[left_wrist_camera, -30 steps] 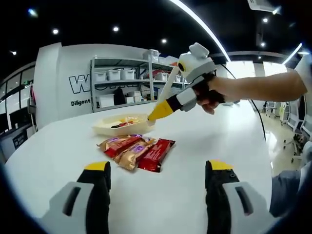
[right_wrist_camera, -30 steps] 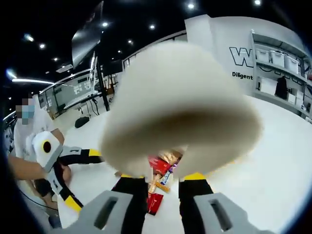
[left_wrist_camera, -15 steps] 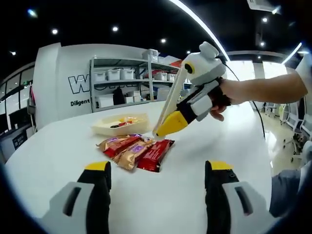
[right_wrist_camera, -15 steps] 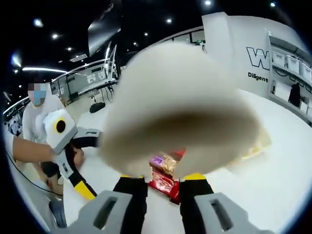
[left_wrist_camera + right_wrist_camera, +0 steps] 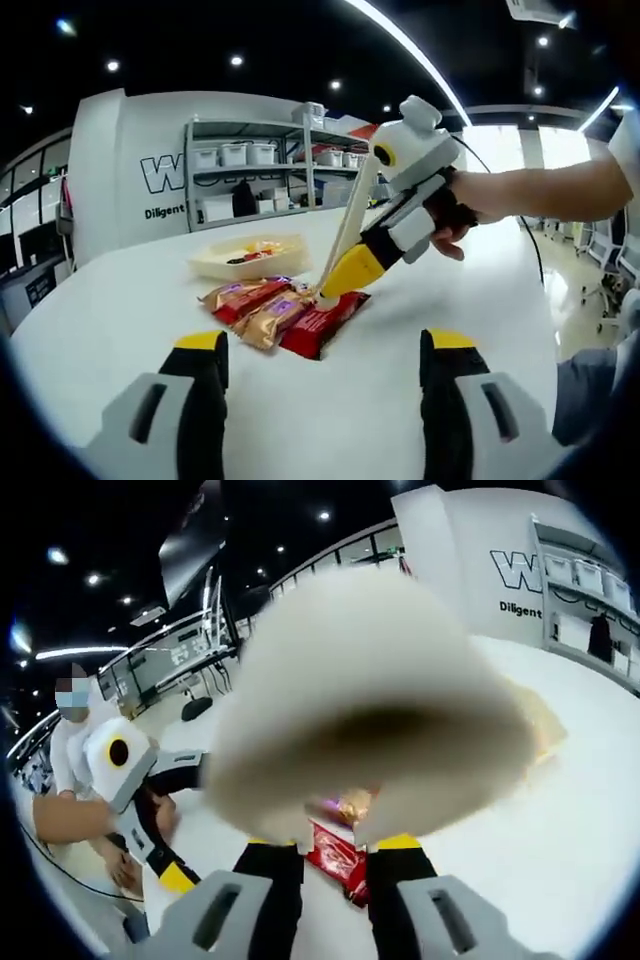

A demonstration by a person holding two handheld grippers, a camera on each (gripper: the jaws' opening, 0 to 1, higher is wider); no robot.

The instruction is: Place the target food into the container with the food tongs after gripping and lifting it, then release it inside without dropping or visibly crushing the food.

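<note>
White tabletop [image 5: 120,300] fills the middle of the left gripper view, with three snack packets [image 5: 280,310] lying side by side at its centre and a shallow cream container [image 5: 250,256] just behind them, upper left of centre. From the right of that view the right gripper [image 5: 345,278] reaches in clamped on cream food tongs [image 5: 345,232], whose tips meet the red packet [image 5: 322,318] at its top edge; how far apart the tong arms stand I cannot tell. Left gripper [image 5: 325,350] hangs at the bottom, jaws wide apart with nothing between them; in the right gripper view the tongs [image 5: 370,700] blur across the centre above the packets [image 5: 338,840].
</note>
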